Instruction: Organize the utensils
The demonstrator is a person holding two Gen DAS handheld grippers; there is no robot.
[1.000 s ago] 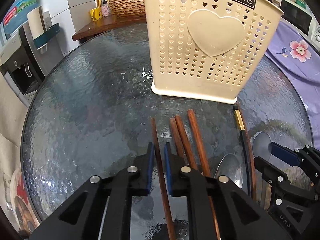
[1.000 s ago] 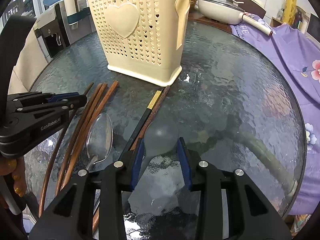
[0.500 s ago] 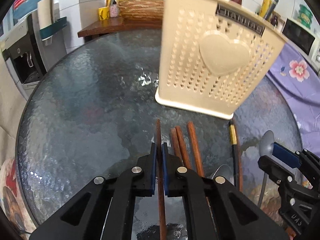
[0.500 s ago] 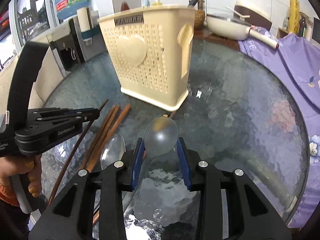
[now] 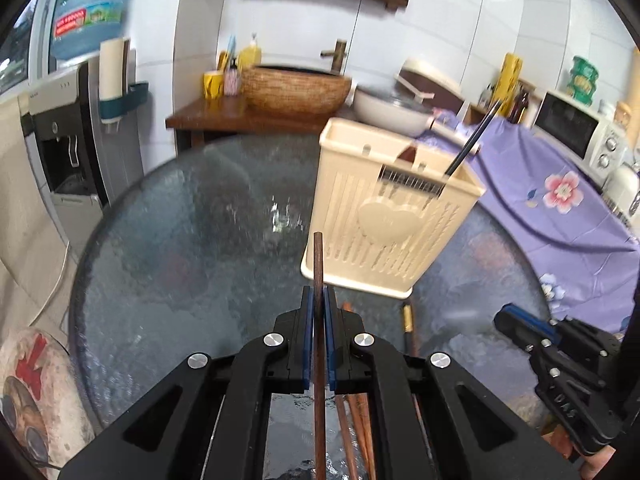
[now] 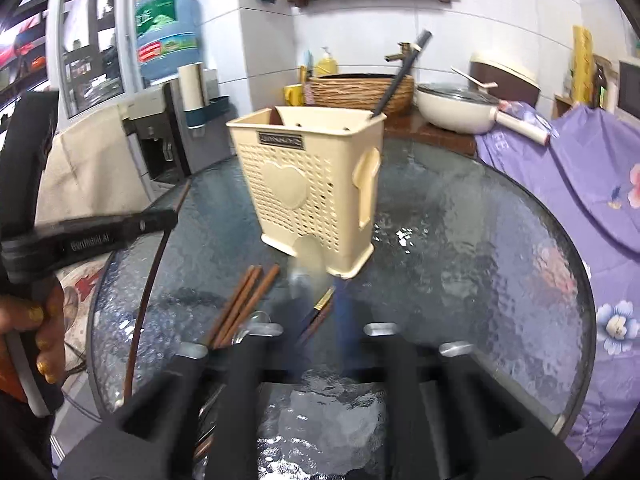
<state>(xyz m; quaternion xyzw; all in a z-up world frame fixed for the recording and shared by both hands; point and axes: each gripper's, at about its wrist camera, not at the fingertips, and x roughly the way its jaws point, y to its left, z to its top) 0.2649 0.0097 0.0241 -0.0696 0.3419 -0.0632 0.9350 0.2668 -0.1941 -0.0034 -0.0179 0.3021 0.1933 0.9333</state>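
The left gripper (image 5: 318,312) is clenched on one brown chopstick (image 5: 318,264) and holds it above the glass table (image 5: 168,248), its tip pointing toward the cream holder (image 5: 392,216). The right gripper (image 6: 320,296) is very blurred; a pale spoon (image 6: 306,256) shows between its fingers, but I cannot tell if the jaws press it. The holder stands at the far middle of the table. Three brown chopsticks (image 6: 244,304) lie near it, left of a black chopstick (image 6: 320,306).
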